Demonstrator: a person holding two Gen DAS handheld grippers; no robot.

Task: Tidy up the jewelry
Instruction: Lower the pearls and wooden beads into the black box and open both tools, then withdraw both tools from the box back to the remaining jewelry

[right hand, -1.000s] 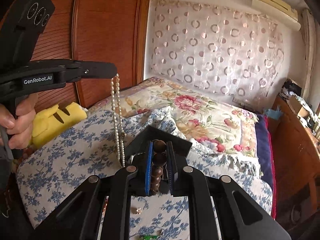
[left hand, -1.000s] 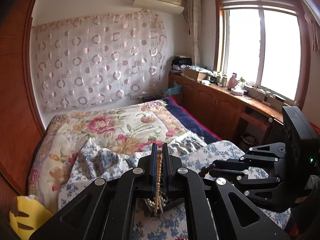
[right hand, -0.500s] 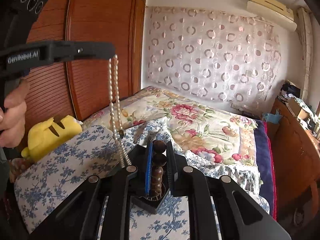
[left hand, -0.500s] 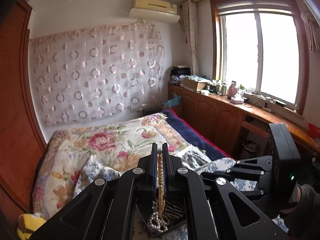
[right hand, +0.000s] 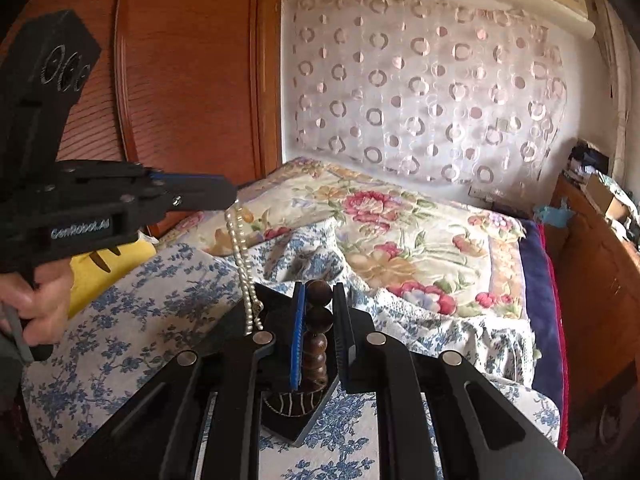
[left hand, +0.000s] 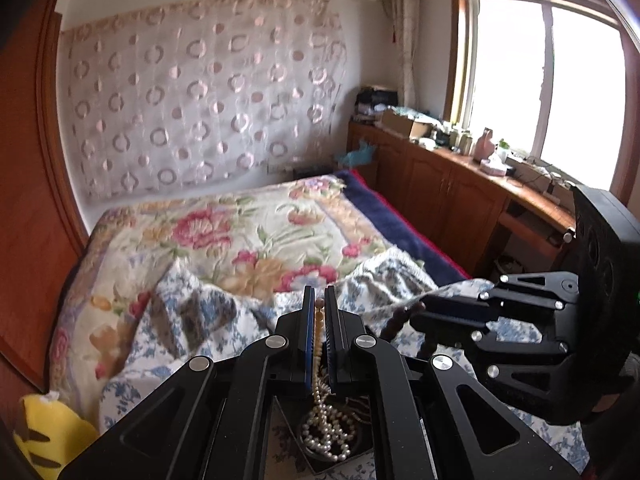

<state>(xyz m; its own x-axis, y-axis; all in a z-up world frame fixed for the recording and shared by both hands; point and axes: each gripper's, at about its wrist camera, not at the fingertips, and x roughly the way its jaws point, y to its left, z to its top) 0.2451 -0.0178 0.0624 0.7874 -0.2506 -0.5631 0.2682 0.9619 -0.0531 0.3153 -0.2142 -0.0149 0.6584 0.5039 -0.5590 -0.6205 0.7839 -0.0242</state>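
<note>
My left gripper (left hand: 318,304) is shut on a white pearl necklace (left hand: 326,428), which hangs down and piles into a black box (left hand: 320,462) on the bed. In the right wrist view the left gripper (right hand: 232,196) shows at left with the pearl necklace (right hand: 242,264) dangling from its tips. My right gripper (right hand: 319,300) is shut on a dark brown wooden bead bracelet (right hand: 318,322), held over the black box (right hand: 296,424). In the left wrist view the right gripper (left hand: 416,312) reaches in from the right with dark beads at its tips.
The bed has a blue floral cloth (right hand: 132,320) over a floral quilt (left hand: 240,240). A yellow plush (left hand: 48,436) lies at the left. A wooden wardrobe (right hand: 180,80) stands left. Wooden cabinets (left hand: 460,200) with clutter run under the window at right.
Both grippers have dropped lower toward the bed after rising. More of the pearl necklace now piles into the black box. Both stay shut.
</note>
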